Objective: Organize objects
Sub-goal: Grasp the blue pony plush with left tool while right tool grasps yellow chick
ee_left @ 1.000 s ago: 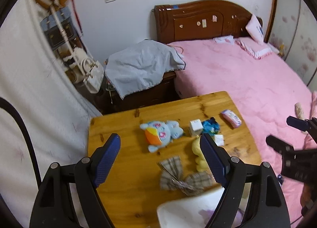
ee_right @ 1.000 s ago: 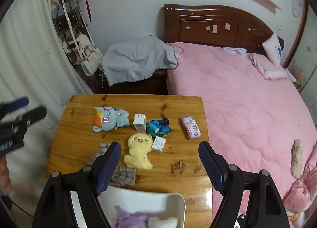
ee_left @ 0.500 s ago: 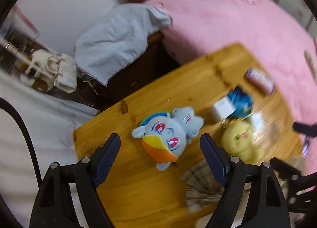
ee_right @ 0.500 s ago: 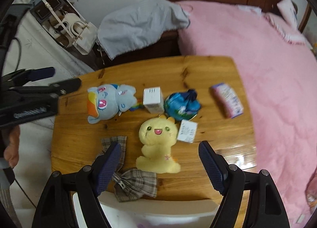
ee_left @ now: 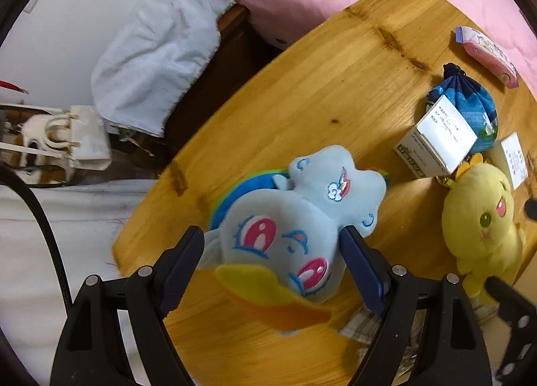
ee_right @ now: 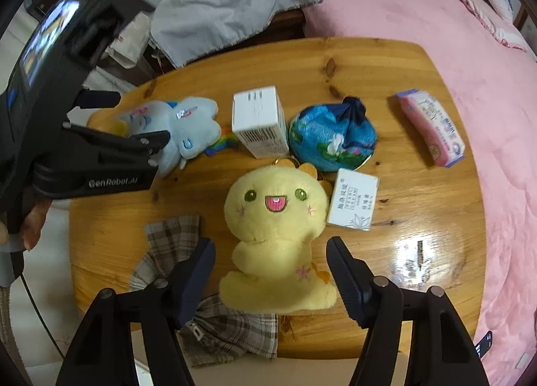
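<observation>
A blue pony plush (ee_left: 295, 218) lies on the wooden table (ee_left: 319, 84), its head between the jaws of my left gripper (ee_left: 270, 240). The jaws stand wide and the head fills most of the gap. The same left gripper (ee_right: 134, 121) shows at the left of the right wrist view, over the blue pony plush (ee_right: 181, 124). A yellow plush (ee_right: 275, 218) lies face up. My right gripper (ee_right: 270, 246) straddles its lower body with its jaws closing, and a gap shows on each side.
Beyond the yellow plush are a white box (ee_right: 258, 121), a blue drawstring pouch (ee_right: 332, 138), a small white box (ee_right: 352, 198) and a pink tissue pack (ee_right: 431, 127). A plaid bow (ee_right: 174, 248) lies near the front edge. A pink bed (ee_right: 470, 34) borders the table's right side.
Both grippers have dropped toward the table and tilted downward. The left one now straddles the blue pony plush, the right one the yellow plush, and the right jaws have narrowed.
</observation>
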